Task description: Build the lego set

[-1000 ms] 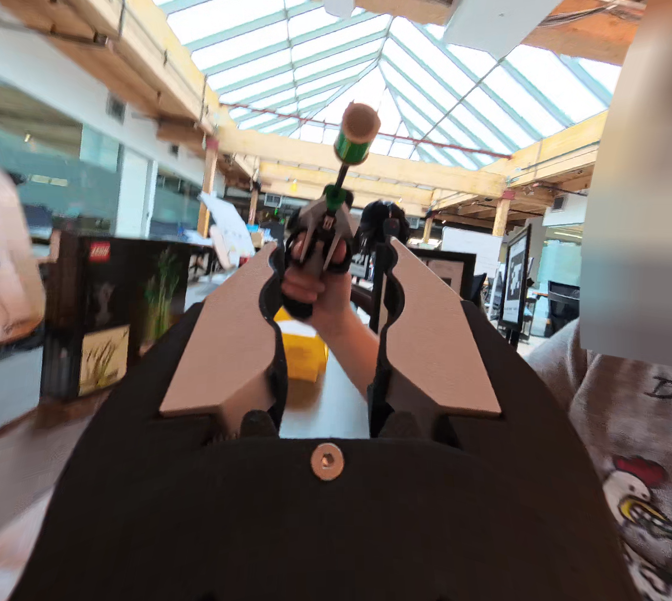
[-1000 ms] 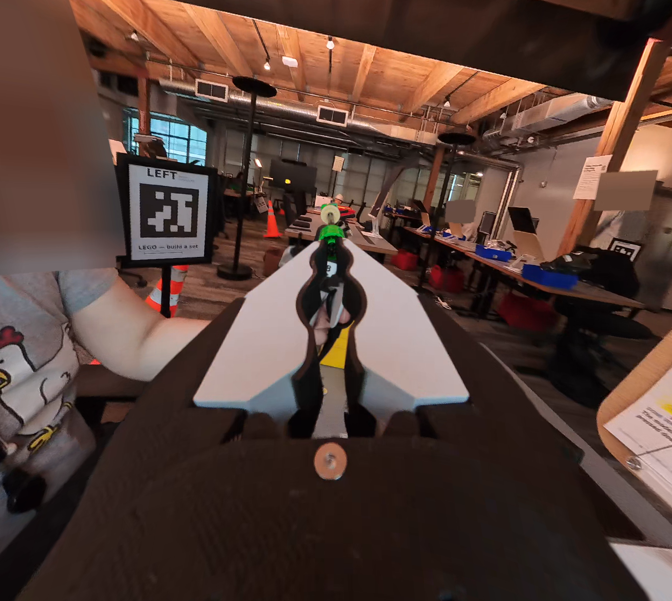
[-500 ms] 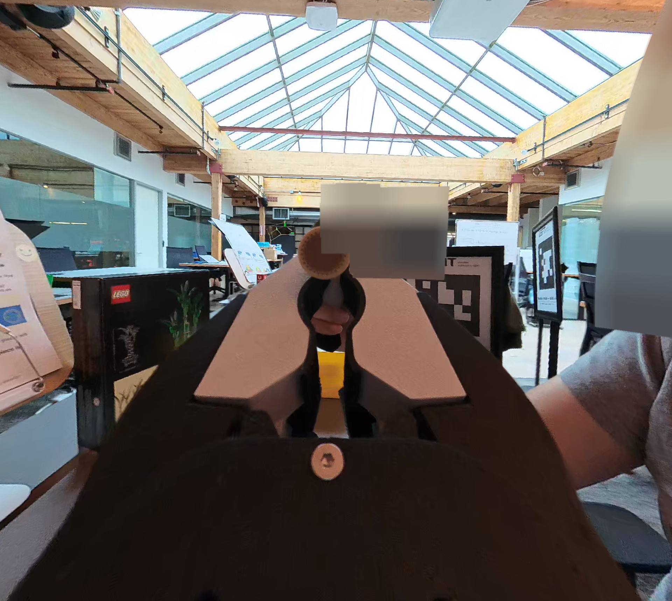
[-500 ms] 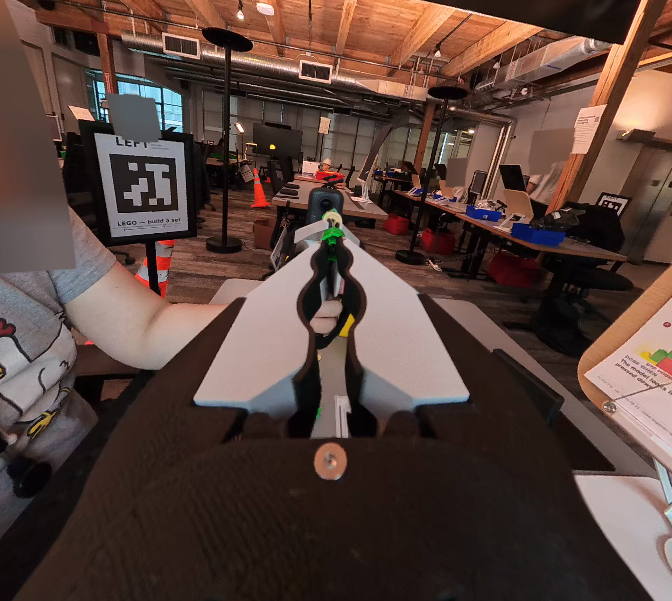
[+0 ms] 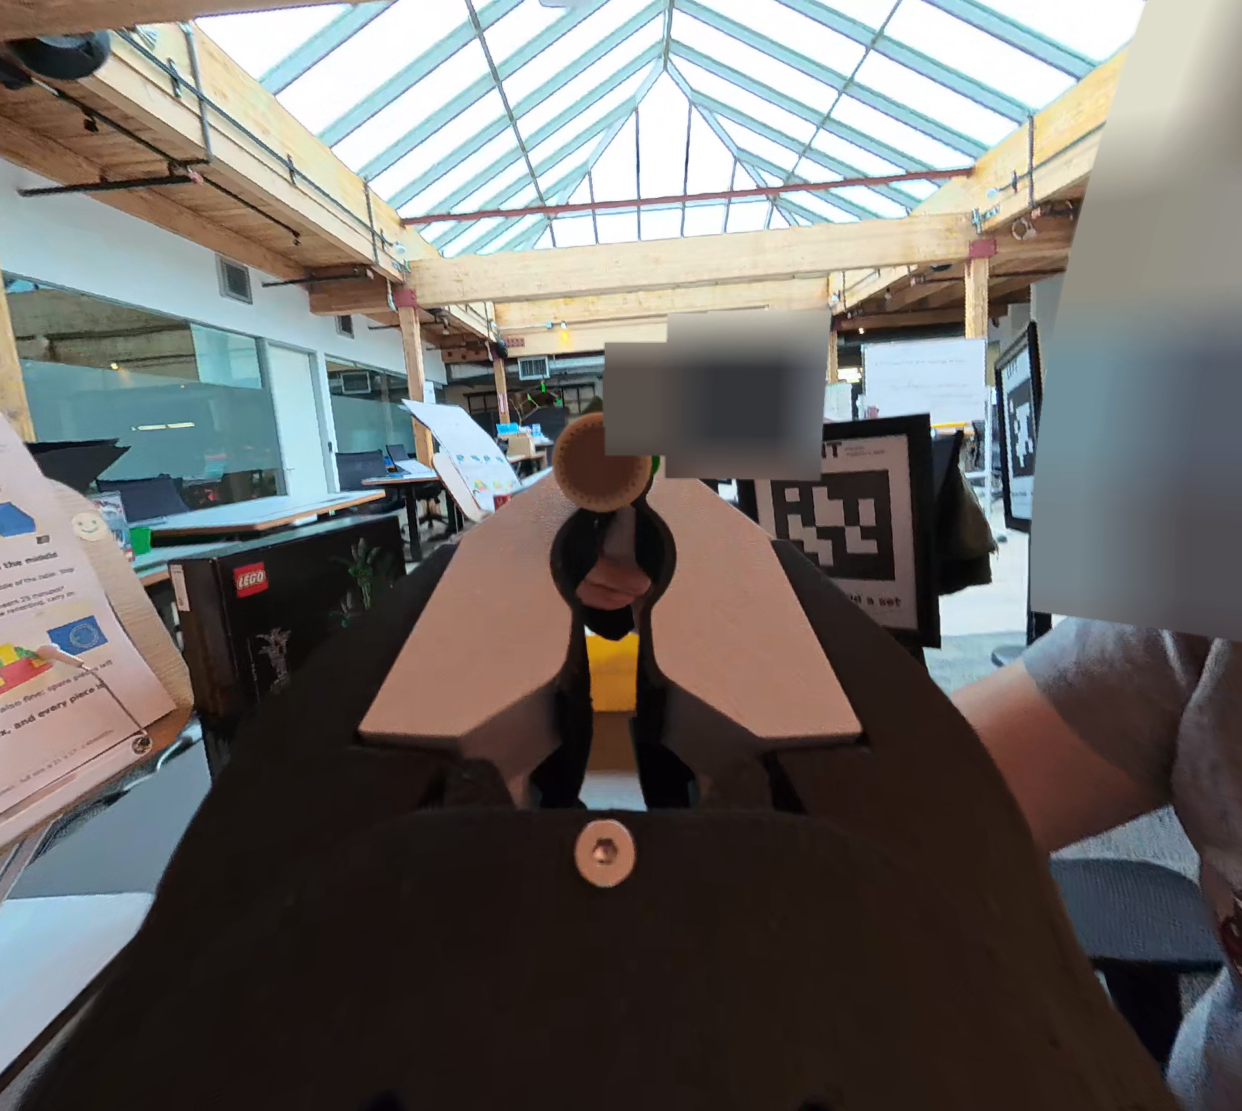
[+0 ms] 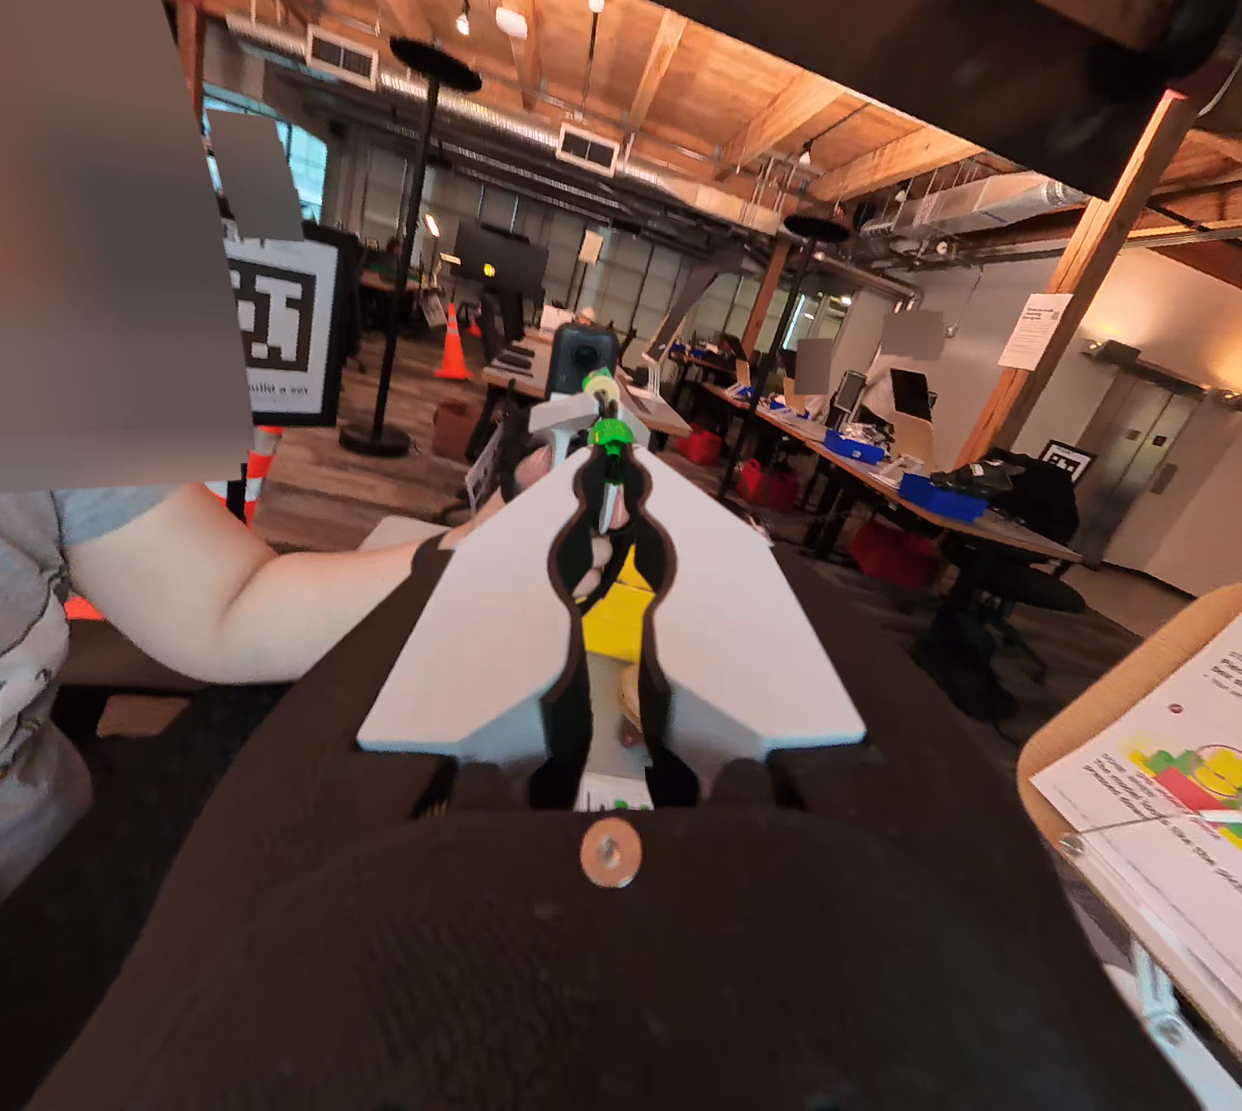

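- The left tool (image 5: 608, 501) has closed. A second ago its jaws stood wide apart facing the stem; now only a narrow slit is left, and the tan cap (image 5: 595, 464) sits right at its tips.
- I judge it is pinching that cap. The right wrist view backs this up: the left tool (image 6: 558, 424) reaches in from the side with the cap (image 6: 600, 387) at its tips, though the contact itself is too small to confirm.
- The right tool (image 6: 608, 464) is almost fully closed on the thin dark stem (image 6: 610, 474), just below the green collar (image 6: 608, 434). That grip looks unchanged from a second ago.
- The stem is in the air, high above the yellow box (image 6: 615, 615) and off the surface, spanning the gap between the two tools.
- The right view has rolled since half a second ago, and the part of the stem between collar and cap now leans away from the line of the right tool's fingers.
- This probably means the two tools are working against each other, either seating the cap or twisting it into line. The piece is not yet joined to any larger build.
- A hand (image 5: 608, 585) on the right tool shows through the left tool's slit, just above the yellow box (image 5: 611, 669).
- The Lego box (image 5: 289, 602) stands well left of the yellow box, untouched.
- Risk, as I judge it: a thin stem held at both ends may bend or pop apart if pushed off-axis.
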The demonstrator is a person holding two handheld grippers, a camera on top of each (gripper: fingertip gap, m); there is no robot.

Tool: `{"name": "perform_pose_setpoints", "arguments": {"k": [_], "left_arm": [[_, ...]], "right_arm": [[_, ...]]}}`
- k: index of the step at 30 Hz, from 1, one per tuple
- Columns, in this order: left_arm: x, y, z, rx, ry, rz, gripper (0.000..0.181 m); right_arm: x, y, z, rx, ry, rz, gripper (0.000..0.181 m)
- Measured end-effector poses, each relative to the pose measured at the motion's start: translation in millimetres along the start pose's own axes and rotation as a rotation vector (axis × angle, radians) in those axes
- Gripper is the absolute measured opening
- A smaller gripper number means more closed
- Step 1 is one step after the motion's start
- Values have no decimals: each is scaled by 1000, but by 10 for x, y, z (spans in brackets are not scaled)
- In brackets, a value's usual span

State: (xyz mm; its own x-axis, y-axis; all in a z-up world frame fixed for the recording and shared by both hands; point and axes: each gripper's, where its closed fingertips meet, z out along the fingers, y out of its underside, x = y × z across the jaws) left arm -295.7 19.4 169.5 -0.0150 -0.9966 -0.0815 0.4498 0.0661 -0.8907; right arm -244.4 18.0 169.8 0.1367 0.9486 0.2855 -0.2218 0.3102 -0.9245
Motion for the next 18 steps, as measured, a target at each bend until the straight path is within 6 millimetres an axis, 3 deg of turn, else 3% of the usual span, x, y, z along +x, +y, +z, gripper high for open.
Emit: {"name": "perform_pose_setpoints", "arguments": {"k": [6,18], "left_arm": [[110,-72,29,-17,40,-39,2],[168,-55,71,-30,58,-98,1]], "right_arm": [[-125,-85,38,-55,6,-74,3],[-167,-139,8,-105,23,-61,2]]}}
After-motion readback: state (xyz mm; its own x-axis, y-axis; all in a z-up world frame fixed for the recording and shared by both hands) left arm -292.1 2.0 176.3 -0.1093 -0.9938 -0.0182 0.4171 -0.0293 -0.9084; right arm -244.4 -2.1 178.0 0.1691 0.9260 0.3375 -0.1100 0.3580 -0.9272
